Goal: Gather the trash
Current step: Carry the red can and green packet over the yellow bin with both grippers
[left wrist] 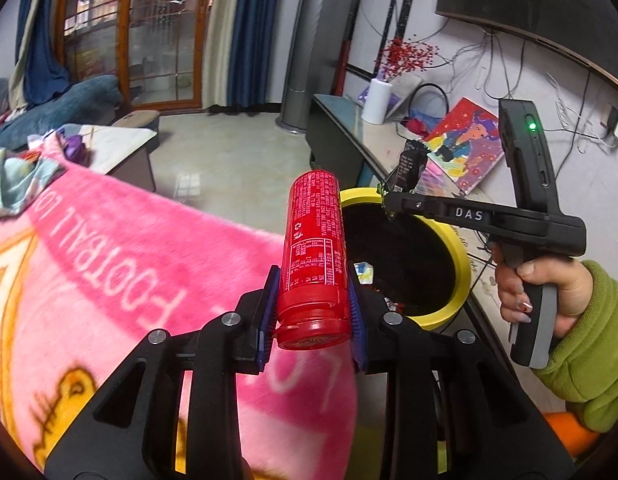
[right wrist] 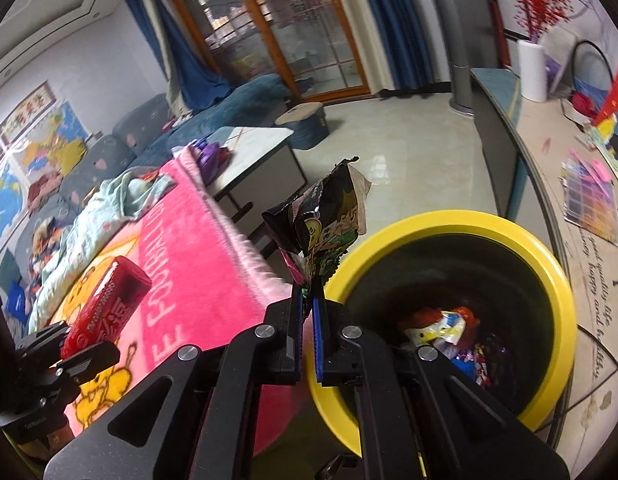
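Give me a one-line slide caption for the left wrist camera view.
Left gripper clamps a red bottle above the pink blanket, beside the yellow-rimmed bin.

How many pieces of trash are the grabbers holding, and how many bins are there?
Red bottle in the left gripper: 1
Snack wrapper in the right gripper: 1
Yellow-rimmed bin: 1
Total: 3, that is 2 held pieces of trash and 1 bin. More wrappers lie inside the bin, too jumbled to count.
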A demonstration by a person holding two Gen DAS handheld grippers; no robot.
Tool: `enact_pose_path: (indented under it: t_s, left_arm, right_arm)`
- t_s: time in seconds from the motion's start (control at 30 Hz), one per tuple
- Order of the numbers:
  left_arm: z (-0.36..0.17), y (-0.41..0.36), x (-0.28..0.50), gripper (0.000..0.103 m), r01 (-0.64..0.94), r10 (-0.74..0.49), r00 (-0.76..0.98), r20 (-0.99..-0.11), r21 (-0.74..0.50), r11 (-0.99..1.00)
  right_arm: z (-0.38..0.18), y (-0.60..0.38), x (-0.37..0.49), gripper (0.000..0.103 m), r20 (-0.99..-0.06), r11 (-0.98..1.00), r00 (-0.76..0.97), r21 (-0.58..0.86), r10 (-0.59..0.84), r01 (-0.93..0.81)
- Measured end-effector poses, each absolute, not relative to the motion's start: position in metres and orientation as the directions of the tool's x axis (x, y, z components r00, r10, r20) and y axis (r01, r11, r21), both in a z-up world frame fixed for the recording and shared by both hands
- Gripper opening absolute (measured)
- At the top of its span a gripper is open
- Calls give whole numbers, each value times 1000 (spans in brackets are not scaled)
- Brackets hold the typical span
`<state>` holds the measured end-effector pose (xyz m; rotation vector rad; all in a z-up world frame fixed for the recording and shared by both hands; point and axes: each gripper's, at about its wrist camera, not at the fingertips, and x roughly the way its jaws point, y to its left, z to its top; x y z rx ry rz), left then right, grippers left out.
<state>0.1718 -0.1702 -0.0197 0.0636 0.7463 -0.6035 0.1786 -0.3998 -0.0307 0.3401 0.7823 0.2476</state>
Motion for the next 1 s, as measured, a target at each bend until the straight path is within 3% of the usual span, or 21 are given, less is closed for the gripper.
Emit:
enact_pose_path:
  t_s: [0.47,1.0]
  left_arm:
    - [-24,-231,170,23,621,-531,524,-666,-128,773]
    - [-30,-280,193,24,640,-570,466,-677,-187,746]
  right_arm:
    - [-52,-459,161,4,-663,905,695,423,280,38]
    - [-78,-493,145,4,-693,892,674,439,257,111]
